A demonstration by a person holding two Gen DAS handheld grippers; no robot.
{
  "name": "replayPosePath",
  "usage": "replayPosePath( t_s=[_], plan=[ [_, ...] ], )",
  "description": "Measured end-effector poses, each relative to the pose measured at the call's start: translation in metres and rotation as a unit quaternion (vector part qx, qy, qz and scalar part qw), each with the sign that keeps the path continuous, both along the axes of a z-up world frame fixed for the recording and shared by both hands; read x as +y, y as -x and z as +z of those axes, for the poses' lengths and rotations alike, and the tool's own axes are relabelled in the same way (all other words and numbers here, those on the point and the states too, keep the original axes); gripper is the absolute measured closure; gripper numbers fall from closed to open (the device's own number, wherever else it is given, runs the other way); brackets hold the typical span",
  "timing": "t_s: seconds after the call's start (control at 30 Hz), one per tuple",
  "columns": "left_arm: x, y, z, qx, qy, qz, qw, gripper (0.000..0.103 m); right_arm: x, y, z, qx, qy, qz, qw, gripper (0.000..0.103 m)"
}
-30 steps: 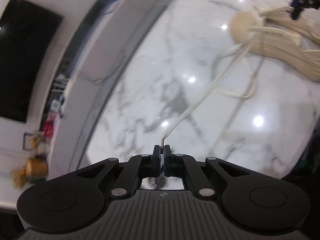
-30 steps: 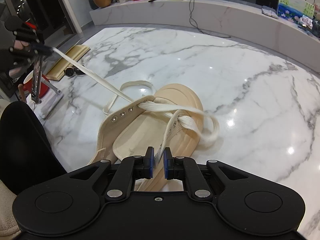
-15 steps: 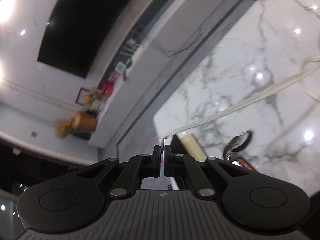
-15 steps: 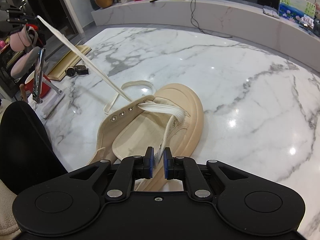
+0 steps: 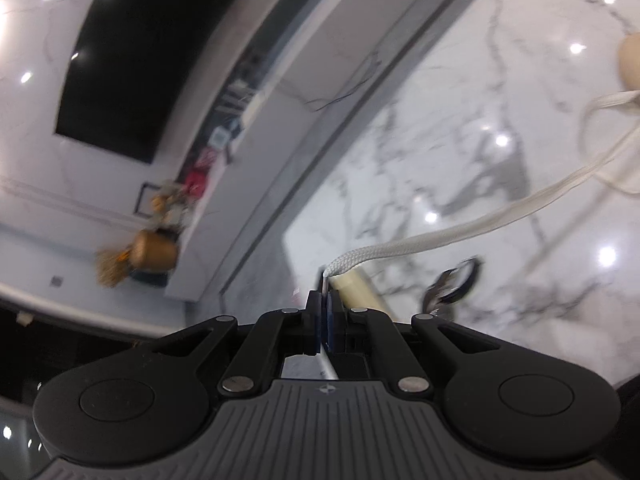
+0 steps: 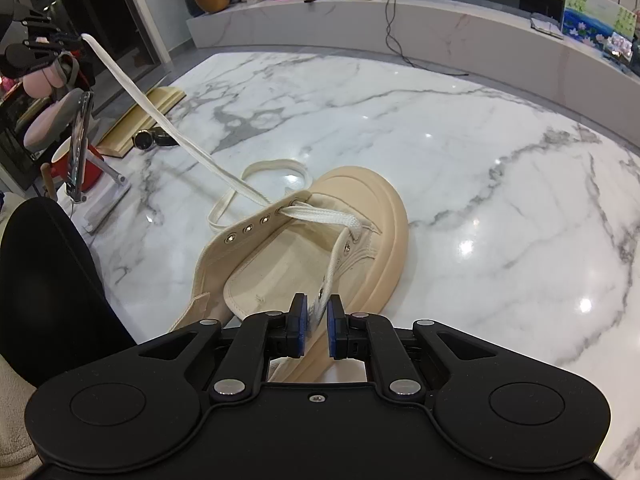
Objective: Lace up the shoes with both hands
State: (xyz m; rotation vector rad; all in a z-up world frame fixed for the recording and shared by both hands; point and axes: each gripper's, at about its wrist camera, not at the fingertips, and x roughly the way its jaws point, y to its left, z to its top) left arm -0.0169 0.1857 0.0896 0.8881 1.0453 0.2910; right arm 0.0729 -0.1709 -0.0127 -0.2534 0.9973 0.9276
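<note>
Right wrist view: beige canvas shoe with a thick cream rubber sole [image 6: 360,216] lying on the white grey-veined marble surface [image 6: 500,168], toe pointing away; right gripper [image 6: 317,322] low over the shoe's near side, blue-padded jaws close together and clamped on the eyelet flap; flat white woven shoelace [image 6: 160,120] crossing the two front eyelets, then running taut up and to the left from the left eyelet row to the left gripper [image 6: 66,40], raised well above the surface; slack loop of the same lace resting on the marble just beyond the toe; small black wristwatch [image 6: 150,139] and pale yellow board [image 6: 140,116] lying further left.

Left wrist view: left gripper [image 5: 325,304] with jaws pressed together on the lace tip; shoelace [image 5: 460,232] stretching away to the right toward the rounded beige toe [image 5: 630,60] at the frame edge; picture somewhat blurred; brass-coloured round vase [image 5: 154,252] on a ledge in the background.
</note>
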Motion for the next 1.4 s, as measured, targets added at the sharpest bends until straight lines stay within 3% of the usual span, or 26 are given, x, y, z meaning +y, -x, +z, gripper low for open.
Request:
replayPosePath(
  t_s=[0.23, 0.57, 0.83, 1.07, 1.1, 1.23, 1.4],
  plan=[
    [-0.032, -0.012, -0.044, 0.051, 0.024, -0.087, 0.9946, 0.101, 0.001, -0.001, 0.0, 0.004, 0.0, 0.001, 1.0, 0.095],
    [-0.067, -0.044, -0.111, 0.114, 0.108, -0.128, 0.9792, 0.101, 0.002, -0.004, -0.001, 0.005, 0.003, 0.007, 1.0, 0.094],
    [-0.088, -0.06, -0.15, 0.148, 0.151, -0.148, 0.9661, 0.101, 0.002, -0.005, 0.0, 0.01, 0.002, 0.017, 1.0, 0.094],
    [-0.091, -0.068, -0.156, 0.152, 0.18, -0.137, 0.9622, 0.096, 0.0, -0.002, 0.01, 0.005, -0.002, 0.033, 0.999, 0.093],
    [-0.092, -0.069, -0.152, 0.148, 0.195, -0.133, 0.9604, 0.09, -0.001, -0.001, 0.013, 0.003, -0.004, 0.034, 0.999, 0.093],
    [-0.099, -0.077, -0.137, 0.116, 0.242, -0.122, 0.9554, 0.088, -0.004, -0.003, 0.024, -0.009, -0.022, 0.027, 0.999, 0.089],
    [-0.117, -0.097, -0.133, 0.1, 0.319, -0.101, 0.937, 0.083, -0.001, -0.009, 0.022, -0.022, -0.016, 0.001, 1.0, 0.085]
  ],
)
